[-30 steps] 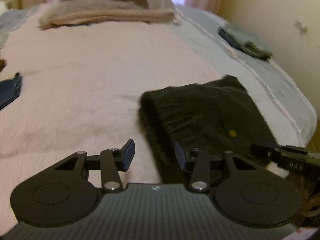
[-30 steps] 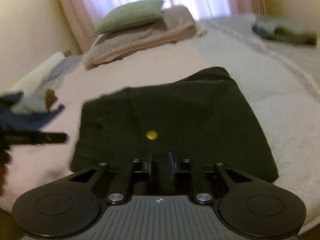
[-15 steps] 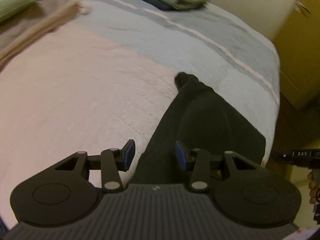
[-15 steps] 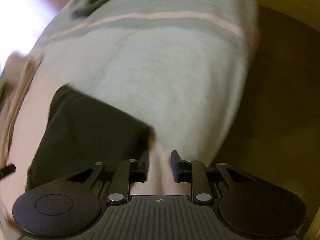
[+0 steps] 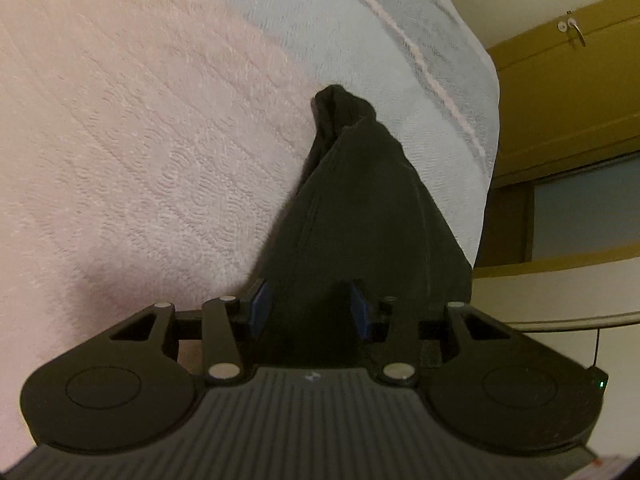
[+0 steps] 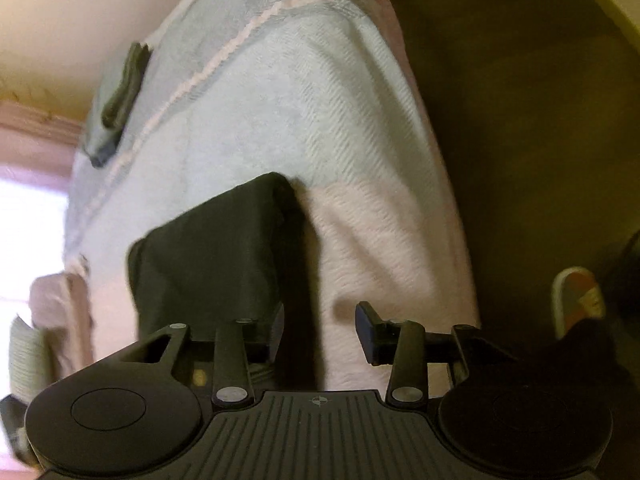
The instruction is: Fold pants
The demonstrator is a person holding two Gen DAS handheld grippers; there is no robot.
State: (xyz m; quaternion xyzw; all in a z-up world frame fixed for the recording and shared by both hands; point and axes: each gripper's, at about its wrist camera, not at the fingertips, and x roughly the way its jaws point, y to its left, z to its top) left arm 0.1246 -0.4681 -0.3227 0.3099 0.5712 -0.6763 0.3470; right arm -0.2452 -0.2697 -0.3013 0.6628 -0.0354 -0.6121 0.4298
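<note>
The black pants [image 5: 360, 208] lie folded on the bed, near its edge. In the left wrist view my left gripper [image 5: 310, 310] is low over their near end. Its blue pads [image 5: 260, 308] stand apart with the black cloth between them, and I see no squeeze on it. From the right wrist view the pants [image 6: 208, 256] show as a dark rectangle on the left. My right gripper [image 6: 322, 326] is opening. Its left finger sits over the pants' edge, and its right pad [image 6: 368, 332] is over bare pink blanket.
The pink blanket [image 5: 140, 140] meets a pale blue one with a pink stripe [image 6: 300, 92]. A folded grey-green garment [image 6: 120, 96] lies far off on it. Pillows [image 6: 52, 308] are at the left. The bed edge drops to dark floor with a slipper [image 6: 576, 296]. A wooden cabinet [image 5: 560, 100] stands beyond.
The left gripper swung away from the pillows and dropped onto the pants' end by the bed edge. The right gripper rolled strongly, and its jaws went from nearly shut to wide apart.
</note>
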